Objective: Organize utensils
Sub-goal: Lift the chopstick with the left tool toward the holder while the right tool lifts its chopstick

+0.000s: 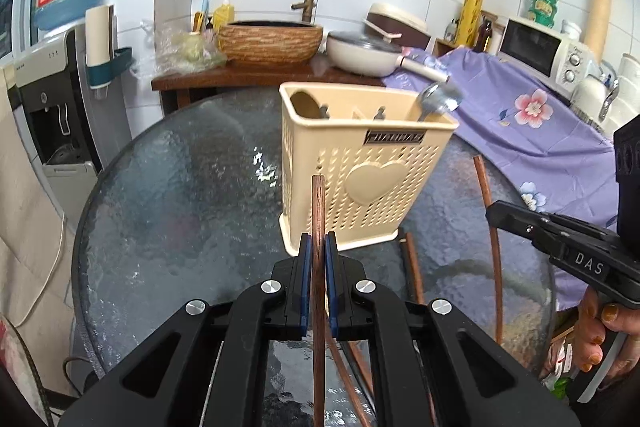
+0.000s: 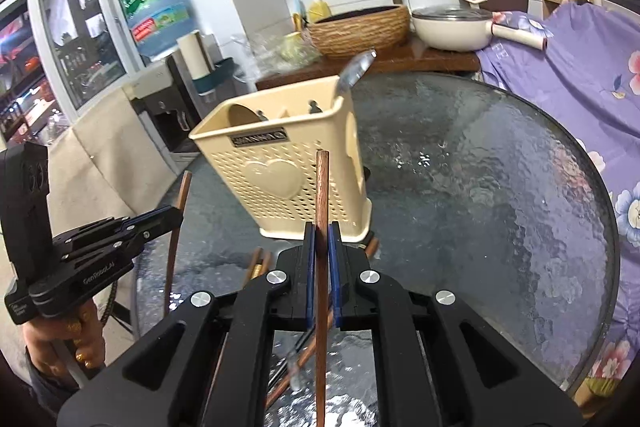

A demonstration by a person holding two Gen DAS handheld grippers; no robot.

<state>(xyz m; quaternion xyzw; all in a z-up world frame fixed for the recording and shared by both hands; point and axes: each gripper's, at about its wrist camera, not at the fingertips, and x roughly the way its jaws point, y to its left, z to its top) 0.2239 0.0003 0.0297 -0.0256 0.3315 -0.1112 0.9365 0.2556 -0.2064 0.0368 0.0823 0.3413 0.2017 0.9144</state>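
A cream perforated utensil holder (image 1: 360, 179) (image 2: 296, 179) with a heart on its side stands on the round glass table (image 1: 180, 195) (image 2: 500, 195). A metal spoon (image 1: 438, 101) (image 2: 356, 71) sticks out of it. My left gripper (image 1: 319, 247) is shut on a brown wooden chopstick (image 1: 318, 211), held upright in front of the holder. My right gripper (image 2: 321, 239) is shut on another brown chopstick (image 2: 322, 195). In the left wrist view the right gripper (image 1: 494, 213) holds its chopstick (image 1: 486, 187) to the right. More chopsticks (image 2: 256, 267) (image 1: 414, 267) lie on the glass below.
Behind the table a wooden counter holds a woven basin (image 1: 270, 41), a cream pan (image 1: 360, 53) and a rice cooker (image 1: 398, 19). A purple flowered cloth (image 1: 520, 131) covers the right side, with a microwave (image 1: 544, 51). A water dispenser (image 1: 52, 99) stands left.
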